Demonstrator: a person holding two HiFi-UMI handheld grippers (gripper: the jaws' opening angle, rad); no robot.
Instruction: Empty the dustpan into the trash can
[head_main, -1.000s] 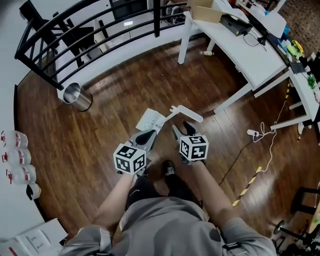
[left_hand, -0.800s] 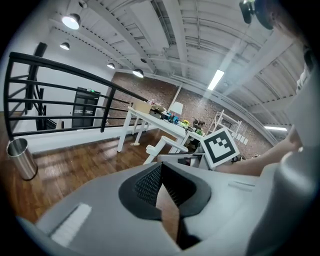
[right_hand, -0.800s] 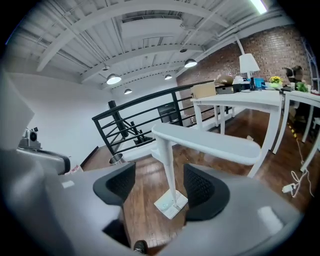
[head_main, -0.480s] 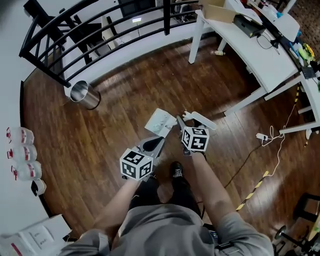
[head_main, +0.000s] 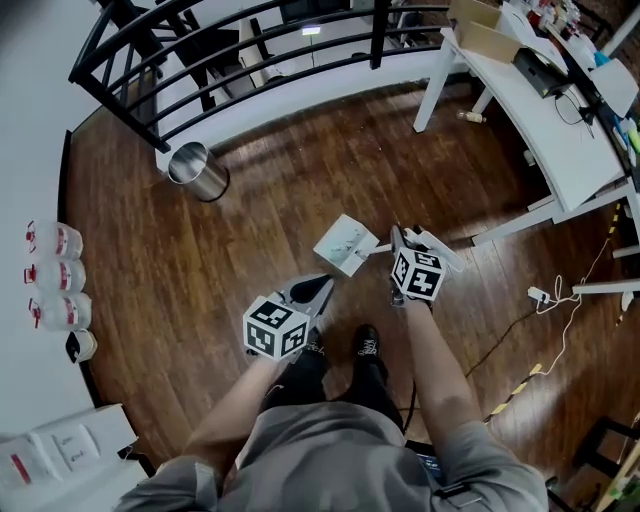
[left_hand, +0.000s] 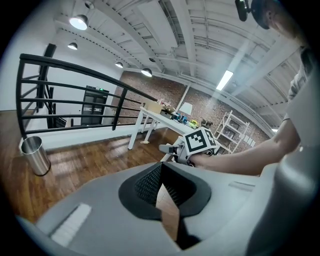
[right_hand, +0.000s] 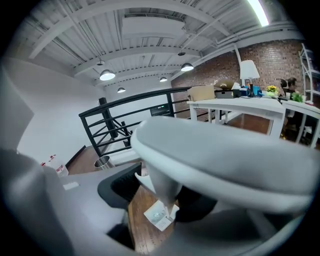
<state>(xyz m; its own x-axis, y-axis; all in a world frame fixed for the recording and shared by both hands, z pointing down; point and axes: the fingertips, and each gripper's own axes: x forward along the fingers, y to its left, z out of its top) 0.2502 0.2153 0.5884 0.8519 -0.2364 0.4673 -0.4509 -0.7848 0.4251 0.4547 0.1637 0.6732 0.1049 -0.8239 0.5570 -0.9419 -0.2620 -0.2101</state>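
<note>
Loft office, white desks (head_main: 530, 120), brick wall (right_hand: 280, 57), black railing (head_main: 378, 35)

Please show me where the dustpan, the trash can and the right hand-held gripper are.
dustpan (head_main: 346, 244), head view, on its flat white pan.
trash can (head_main: 211, 182), head view, on its metal side wall.
right hand-held gripper (head_main: 399, 238), head view, midway between its fingertips.

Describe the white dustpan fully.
The white long-handled dustpan looks plastic: a flat square pan holding greyish specks, a slim stem, a broad crossbar grip on top. Its pan sits low by the dark wooden floor, contact unclear. The right gripper clamps the stem; its jaws have just been closing.
</note>
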